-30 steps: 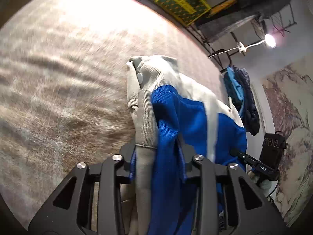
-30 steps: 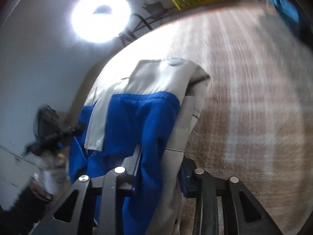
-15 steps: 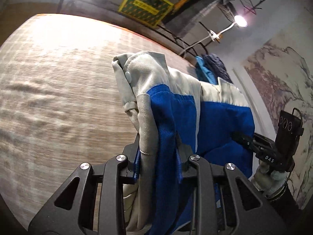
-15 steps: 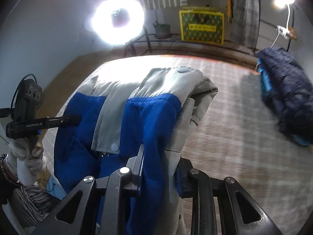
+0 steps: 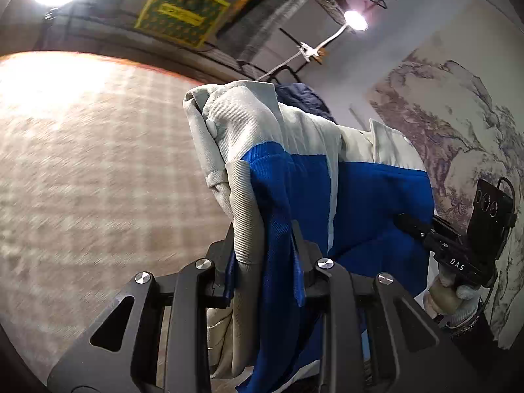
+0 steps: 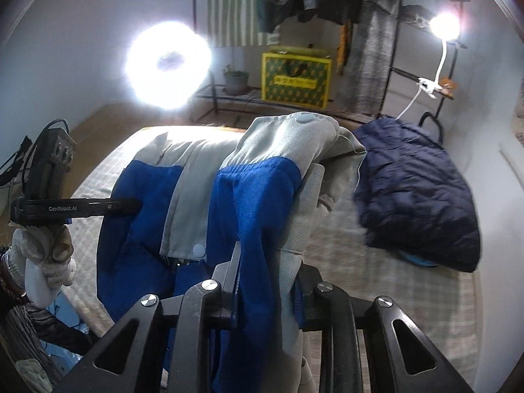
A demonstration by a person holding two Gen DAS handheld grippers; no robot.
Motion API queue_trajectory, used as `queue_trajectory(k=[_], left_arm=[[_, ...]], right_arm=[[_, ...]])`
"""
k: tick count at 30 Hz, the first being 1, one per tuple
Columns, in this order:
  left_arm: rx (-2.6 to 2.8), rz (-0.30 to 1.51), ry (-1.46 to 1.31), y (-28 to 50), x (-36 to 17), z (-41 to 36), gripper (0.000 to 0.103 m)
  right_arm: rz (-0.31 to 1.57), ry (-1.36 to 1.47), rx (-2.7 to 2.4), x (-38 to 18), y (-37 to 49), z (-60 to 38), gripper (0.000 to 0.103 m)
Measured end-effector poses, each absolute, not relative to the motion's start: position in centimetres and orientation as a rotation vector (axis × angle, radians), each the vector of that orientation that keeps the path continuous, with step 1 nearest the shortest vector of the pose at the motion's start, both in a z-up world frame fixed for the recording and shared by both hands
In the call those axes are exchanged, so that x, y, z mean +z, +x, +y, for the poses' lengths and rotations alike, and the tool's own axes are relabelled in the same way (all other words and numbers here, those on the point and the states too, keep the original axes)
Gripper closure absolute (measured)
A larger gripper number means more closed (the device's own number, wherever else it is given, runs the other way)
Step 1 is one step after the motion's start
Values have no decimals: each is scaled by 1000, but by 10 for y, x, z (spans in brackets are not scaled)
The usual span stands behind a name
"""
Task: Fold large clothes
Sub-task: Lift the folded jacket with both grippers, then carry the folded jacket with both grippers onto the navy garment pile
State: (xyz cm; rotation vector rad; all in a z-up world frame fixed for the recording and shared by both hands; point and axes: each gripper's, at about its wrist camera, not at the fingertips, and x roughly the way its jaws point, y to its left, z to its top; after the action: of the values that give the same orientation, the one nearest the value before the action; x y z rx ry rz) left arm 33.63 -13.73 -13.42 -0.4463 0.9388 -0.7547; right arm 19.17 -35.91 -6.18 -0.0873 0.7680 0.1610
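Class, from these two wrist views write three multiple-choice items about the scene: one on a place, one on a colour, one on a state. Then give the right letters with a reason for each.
1. Where does the navy puffer jacket lie?
A. on the bed
B. on the rail
C. in the yellow box

2. Which colours has the held jacket?
A. red and black
B. blue and grey
C. all green

3. How do the right gripper jaws stand?
A. wide open, empty
B. out of view
C. shut on fabric

Key: 1 A, it rests on the checked bed cover; 2 B, blue panels under grey shoulders; 3 C, cloth is pinched between them.
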Motion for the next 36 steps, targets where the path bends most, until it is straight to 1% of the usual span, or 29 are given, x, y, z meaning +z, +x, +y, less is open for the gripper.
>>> queue_trajectory(k=[12, 21, 25, 29, 33, 36], left_arm=[[-898, 824, -421, 400, -71, -263, 77], [-974, 739, -392, 471, -27, -370, 77], [-992, 716, -380, 502, -21, -416, 77], [-979, 728, -360, 528, -34, -449, 77], [-944, 795, -344, 555, -66, -476, 78], [-916, 850, -353, 567, -93, -482, 78]], right_arm=[[663, -148, 26, 9, 209, -457, 80], [577, -169, -73, 60, 254, -546, 80], [537, -172, -114, 76, 280, -587, 80], [525, -149, -122, 67, 313, -624, 80], [559, -102, -114, 30, 345, -652, 80], [590, -35, -80, -4, 368, -670, 80]])
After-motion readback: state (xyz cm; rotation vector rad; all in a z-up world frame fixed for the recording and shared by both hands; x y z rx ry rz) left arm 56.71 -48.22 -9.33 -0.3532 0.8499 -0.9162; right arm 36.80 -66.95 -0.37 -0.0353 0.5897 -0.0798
